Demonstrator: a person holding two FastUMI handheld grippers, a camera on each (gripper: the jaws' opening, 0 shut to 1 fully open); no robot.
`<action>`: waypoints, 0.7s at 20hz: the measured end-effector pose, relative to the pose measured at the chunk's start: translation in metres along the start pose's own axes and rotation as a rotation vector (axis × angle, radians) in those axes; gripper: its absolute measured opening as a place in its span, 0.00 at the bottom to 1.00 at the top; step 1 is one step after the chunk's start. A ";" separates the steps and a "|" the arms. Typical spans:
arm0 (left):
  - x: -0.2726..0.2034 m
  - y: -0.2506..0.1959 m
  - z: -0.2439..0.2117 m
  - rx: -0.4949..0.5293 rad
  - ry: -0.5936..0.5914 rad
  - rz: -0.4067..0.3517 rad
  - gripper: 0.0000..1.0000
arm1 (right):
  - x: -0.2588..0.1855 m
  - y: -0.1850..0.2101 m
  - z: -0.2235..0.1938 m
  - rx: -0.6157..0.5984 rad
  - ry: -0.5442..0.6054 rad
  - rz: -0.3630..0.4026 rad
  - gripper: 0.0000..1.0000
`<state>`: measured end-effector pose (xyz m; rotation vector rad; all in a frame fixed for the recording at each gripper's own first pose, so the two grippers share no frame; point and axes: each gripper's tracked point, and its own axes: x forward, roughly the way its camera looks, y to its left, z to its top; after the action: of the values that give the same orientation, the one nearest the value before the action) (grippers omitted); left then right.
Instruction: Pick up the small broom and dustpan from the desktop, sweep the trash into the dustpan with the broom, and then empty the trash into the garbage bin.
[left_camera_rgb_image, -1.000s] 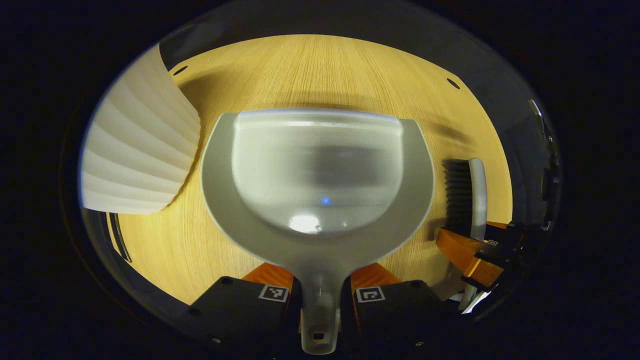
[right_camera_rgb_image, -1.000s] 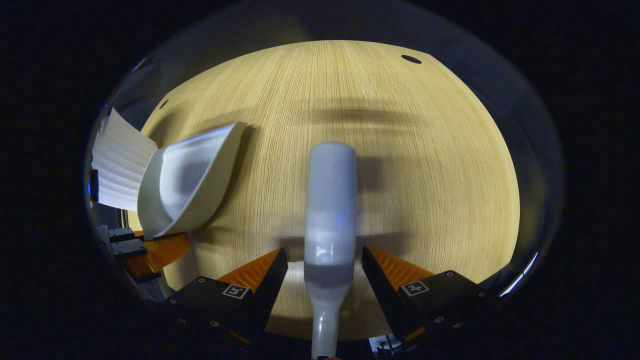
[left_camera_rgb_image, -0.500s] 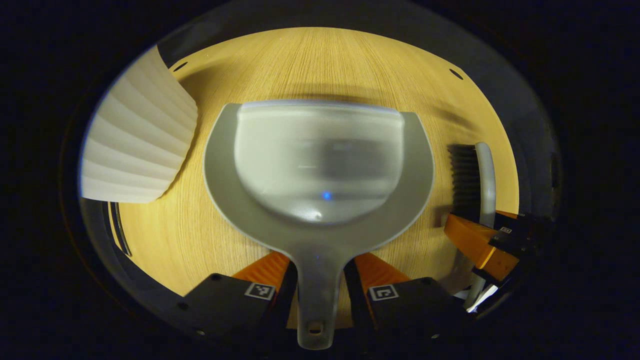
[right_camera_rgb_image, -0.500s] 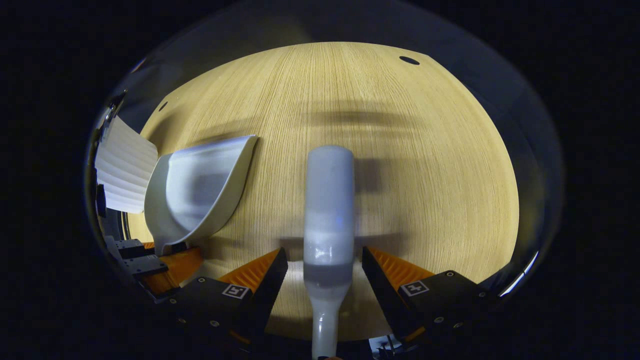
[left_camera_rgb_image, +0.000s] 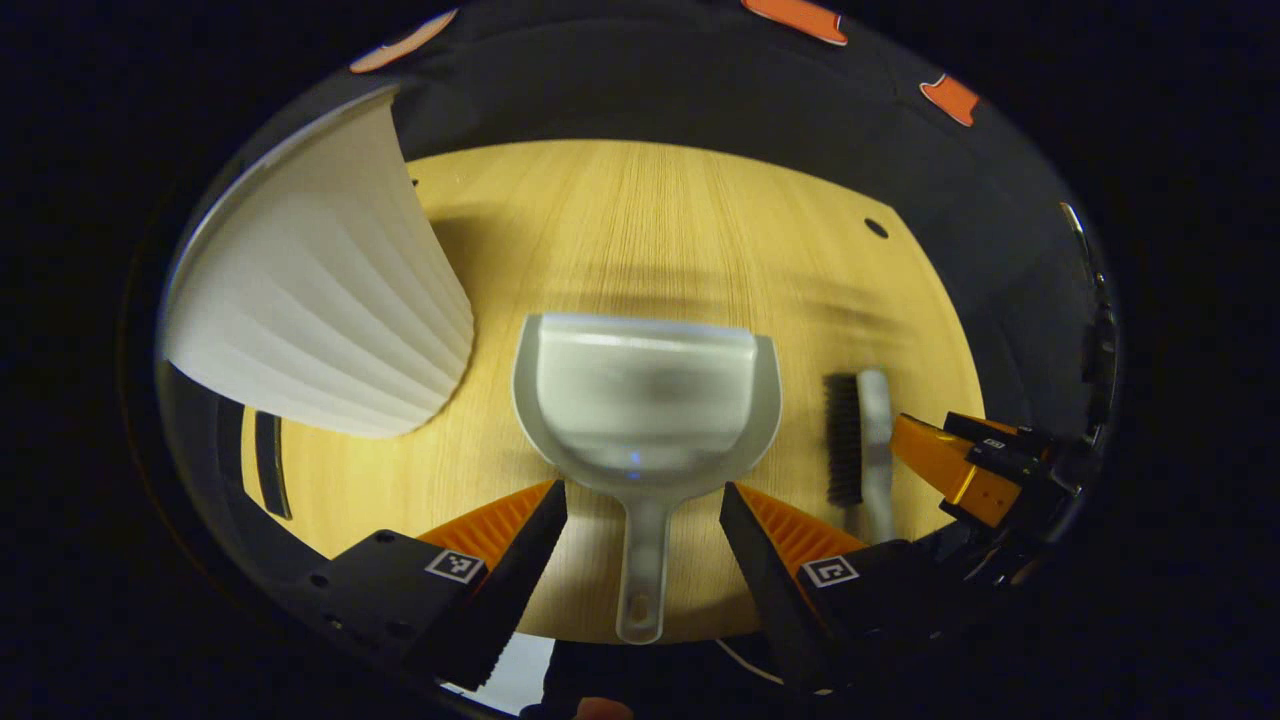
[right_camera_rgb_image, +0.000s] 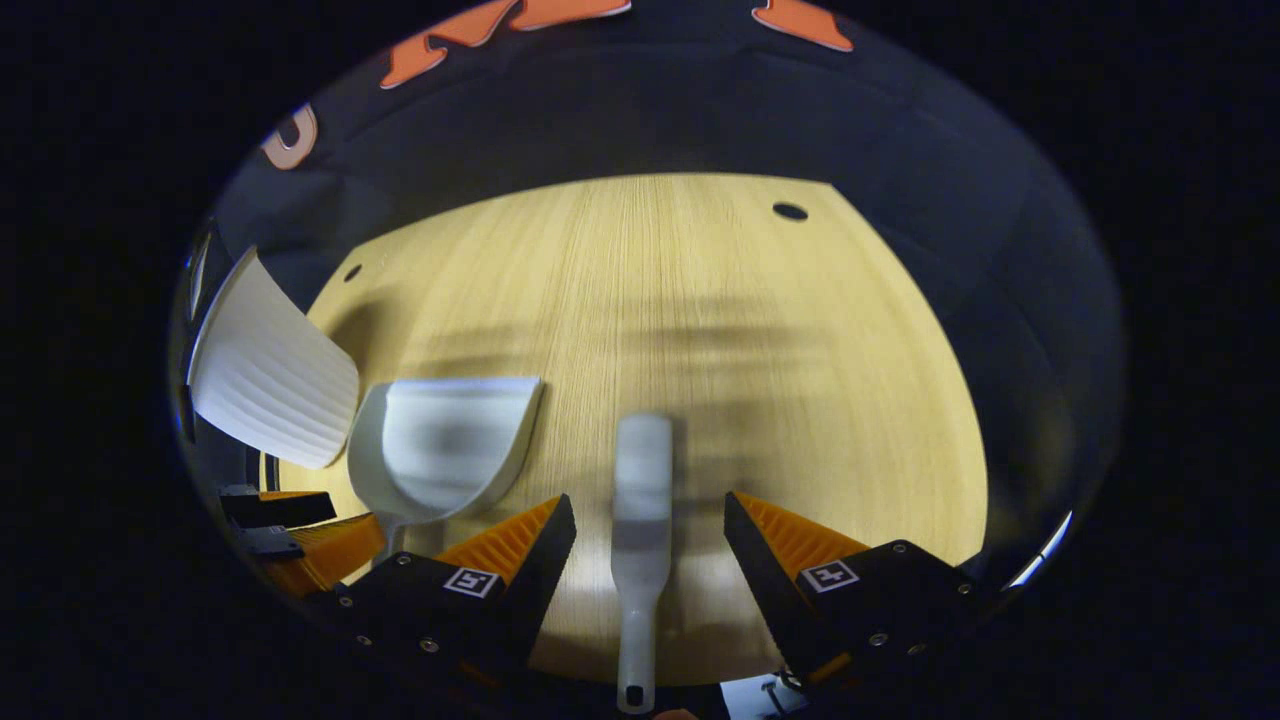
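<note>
Both grippers, left and right, now spread and backed off; dustpan and broom released on desk; bin beside; task seems finished.

Dustpan glossy plastic; desktop matt wood grain; bin ribbed.

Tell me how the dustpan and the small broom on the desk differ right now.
The dustpan is broad, with a scooped bowl and a raised rim; the broom is narrow and straight. The dustpan's bowl looks bare, while the broom carries a row of dark bristles along one side. The dustpan lies nearer the white ribbed bin; the broom lies on its far side. Both are pale, rest on the wooden desk, and lie between open fingers.
</note>
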<state>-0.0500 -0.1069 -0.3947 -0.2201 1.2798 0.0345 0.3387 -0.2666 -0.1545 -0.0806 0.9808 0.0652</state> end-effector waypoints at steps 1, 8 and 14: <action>-0.007 0.002 0.022 0.006 -0.073 0.013 0.99 | -0.012 0.000 0.018 -0.002 -0.064 0.000 0.94; -0.076 0.055 0.070 0.071 -0.663 0.078 0.98 | -0.066 0.012 0.109 0.008 -0.509 0.019 0.93; -0.101 0.040 0.069 0.087 -1.027 0.020 0.96 | -0.056 0.011 0.109 -0.018 -0.762 -0.004 0.93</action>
<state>-0.0195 -0.0454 -0.2852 -0.0851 0.2585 0.0948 0.3967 -0.2465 -0.0483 -0.0663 0.2191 0.0923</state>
